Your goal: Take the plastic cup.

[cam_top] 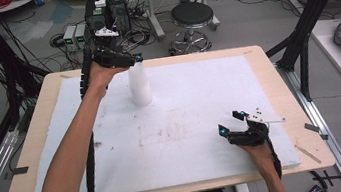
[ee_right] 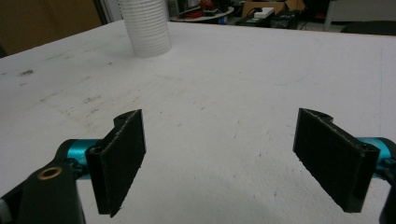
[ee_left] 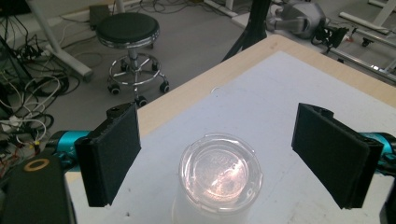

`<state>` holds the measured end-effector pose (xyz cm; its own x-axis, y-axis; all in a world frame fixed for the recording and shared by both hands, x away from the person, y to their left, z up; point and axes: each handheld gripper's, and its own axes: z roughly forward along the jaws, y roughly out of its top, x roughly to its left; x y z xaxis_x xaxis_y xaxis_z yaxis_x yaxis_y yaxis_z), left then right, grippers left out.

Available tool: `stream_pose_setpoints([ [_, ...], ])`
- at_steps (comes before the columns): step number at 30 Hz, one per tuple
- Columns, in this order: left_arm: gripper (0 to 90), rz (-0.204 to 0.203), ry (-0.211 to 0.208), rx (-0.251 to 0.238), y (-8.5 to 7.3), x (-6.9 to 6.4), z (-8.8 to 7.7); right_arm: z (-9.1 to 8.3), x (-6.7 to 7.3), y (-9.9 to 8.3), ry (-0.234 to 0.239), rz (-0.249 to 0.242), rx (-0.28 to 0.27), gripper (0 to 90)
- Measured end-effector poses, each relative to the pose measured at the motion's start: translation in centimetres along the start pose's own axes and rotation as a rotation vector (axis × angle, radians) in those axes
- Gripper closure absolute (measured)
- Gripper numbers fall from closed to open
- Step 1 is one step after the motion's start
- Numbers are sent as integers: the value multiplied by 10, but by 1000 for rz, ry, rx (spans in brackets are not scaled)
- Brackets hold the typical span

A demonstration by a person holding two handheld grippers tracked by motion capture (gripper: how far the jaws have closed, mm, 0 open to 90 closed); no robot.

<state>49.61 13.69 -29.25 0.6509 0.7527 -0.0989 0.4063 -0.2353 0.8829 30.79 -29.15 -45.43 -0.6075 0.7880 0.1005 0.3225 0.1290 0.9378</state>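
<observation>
Because my left gripper (cam_top: 129, 60) hangs above the top of the stack of white cups (cam_top: 140, 85), its own camera looks almost straight down onto the topmost cup's upturned bottom (ee_left: 220, 173), which sits centred between the two black pads (ee_left: 114, 156). I keep the jaws wide apart here, with clear space on both sides of the cup, so that nothing is gripped yet. I judge that this placement is meant to let the pads come down around the top cup and pinch it off the stack. The stack itself stands upright toward the far left of the white foam board (cam_top: 198, 92) that covers the table (cam_top: 264, 55), well away from the board's edges, which gives room to approach from above.

Moving across to the right, my right gripper (cam_top: 232, 122) rests low near the near right part of the board, well apart from the cups. Its jaws are also spread wide and hold nothing; from its own view I see bare board between the pads (ee_right: 334, 156) and the ribbed stack (ee_right: 145, 28) far off. I take it as parked out of the way, ready to steady the stack if a cup sticks.
</observation>
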Motion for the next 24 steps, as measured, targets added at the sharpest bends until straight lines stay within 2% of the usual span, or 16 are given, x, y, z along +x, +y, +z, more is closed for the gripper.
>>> stream_pose_setpoints([
  [5, 156, 2, 6, 83, -5, 2, 11, 0, 0, 0, -1, -1, 0, 171],
  [10, 160, 27, 11, 149, -7, 4, 19, 0, -1, 0, -4, 0, 4, 171],
  [16, 168, 55, 7, 204, -10, 7, 28, 0, 1, 0, -10, -11, -1, 171],
  [18, 170, 58, 5, 209, -11, 7, 29, 0, 1, 0, -11, -11, -2, 171],
  [21, 173, 61, -26, 225, -13, 8, 32, 0, 0, 0, -10, -10, -1, 171],
  [22, 175, 75, -24, 231, -14, 8, 33, 0, 0, 0, -9, -9, 0, 171],
  [24, 177, 78, -25, 238, -14, 7, 35, 0, 0, 0, -10, -7, 0, 171],
])
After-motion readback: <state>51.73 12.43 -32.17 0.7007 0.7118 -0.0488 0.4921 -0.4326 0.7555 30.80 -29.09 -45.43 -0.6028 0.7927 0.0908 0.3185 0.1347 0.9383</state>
